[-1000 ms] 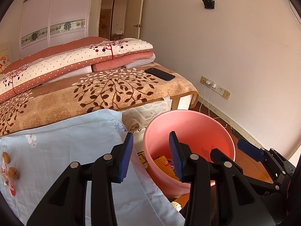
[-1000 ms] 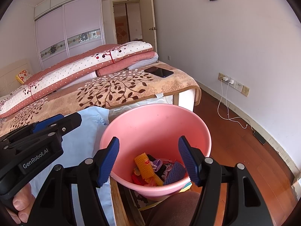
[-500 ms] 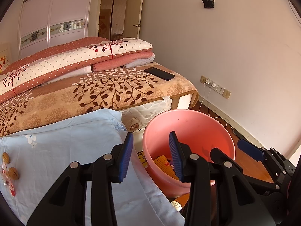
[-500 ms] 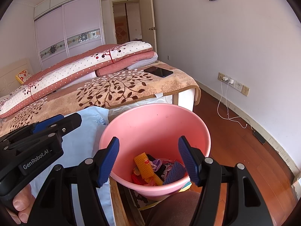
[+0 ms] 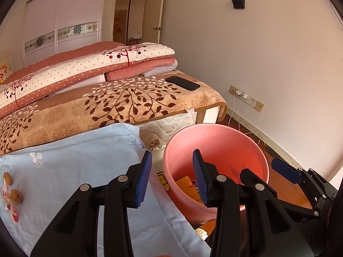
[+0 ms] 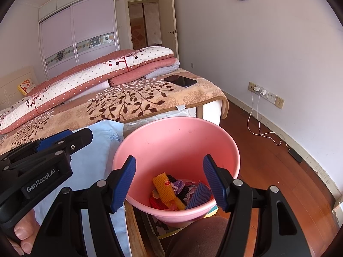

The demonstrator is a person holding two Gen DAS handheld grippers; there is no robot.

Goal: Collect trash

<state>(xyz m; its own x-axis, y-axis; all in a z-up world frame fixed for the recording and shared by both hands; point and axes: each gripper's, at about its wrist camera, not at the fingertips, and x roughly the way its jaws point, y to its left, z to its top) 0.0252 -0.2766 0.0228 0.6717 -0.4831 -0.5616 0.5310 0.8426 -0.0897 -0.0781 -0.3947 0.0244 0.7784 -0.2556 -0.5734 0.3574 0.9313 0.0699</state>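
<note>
A pink plastic bin (image 6: 178,141) stands on the floor beside the table; it also shows in the left wrist view (image 5: 216,141). Inside lie a yellow foam net sleeve (image 6: 166,187), a blue ribbed piece (image 6: 199,196) and other wrappers. My right gripper (image 6: 169,182) is open and empty, held over the bin's mouth. My left gripper (image 5: 172,177) is open and empty, over the table's right edge next to the bin. Two walnuts (image 5: 12,188) and a clear wrapper (image 5: 8,201) lie on the light blue cloth (image 5: 75,160) at the far left.
A bed (image 5: 118,105) with folded quilts and a black phone (image 5: 182,82) stands behind the table. Wall sockets with a white charger cable (image 6: 255,115) are on the right wall, above a wooden floor (image 6: 278,171). A knee shows under the bin.
</note>
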